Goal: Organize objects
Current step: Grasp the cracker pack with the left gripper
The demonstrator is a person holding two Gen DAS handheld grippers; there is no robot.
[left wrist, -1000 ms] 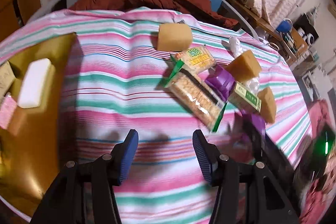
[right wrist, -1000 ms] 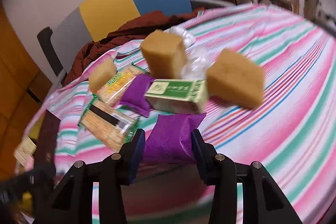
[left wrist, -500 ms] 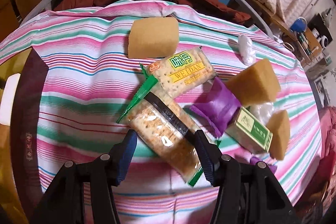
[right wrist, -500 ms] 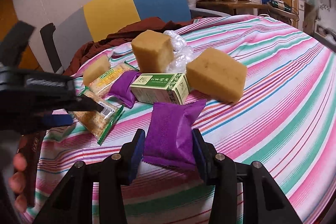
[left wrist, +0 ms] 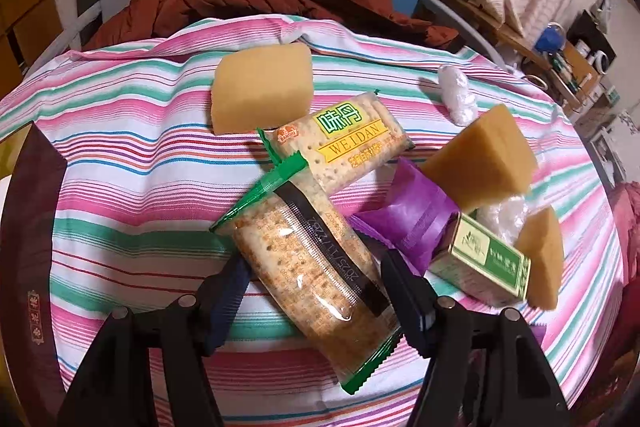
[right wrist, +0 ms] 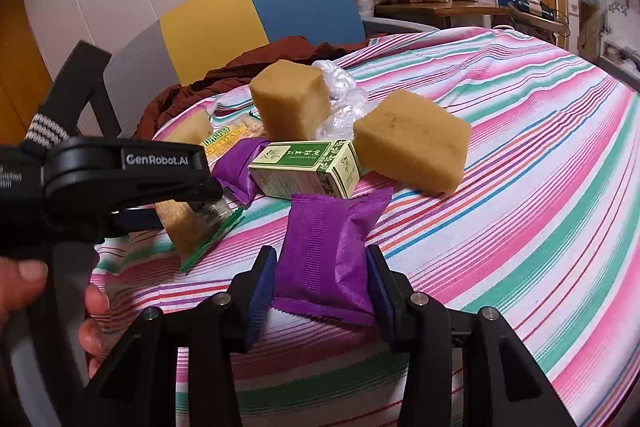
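Three sponges (left wrist: 262, 89), two purple packets (right wrist: 330, 255), two cracker packs (left wrist: 312, 263)

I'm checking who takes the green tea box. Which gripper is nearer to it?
Right. The right gripper grips a purple packet just in front of the green box; the left gripper, opening, straddles a cracker pack beside it.

Lying flat on the striped tablecloth (left wrist: 132, 163): a clear cracker pack (left wrist: 316, 263) with green ends, slanting diagonally, its far end tucked under a yellow-labelled cracker pack (left wrist: 344, 143). Sitting beyond that, a tan sponge block (left wrist: 262, 93). Resting right of the clear pack, a purple pouch (left wrist: 412, 215), a small green box (left wrist: 480, 257) on its side, two more sponge blocks (left wrist: 480, 163) and crumpled clear wrap (left wrist: 454, 95). Lying nearest, a second purple pouch (right wrist: 332, 251).
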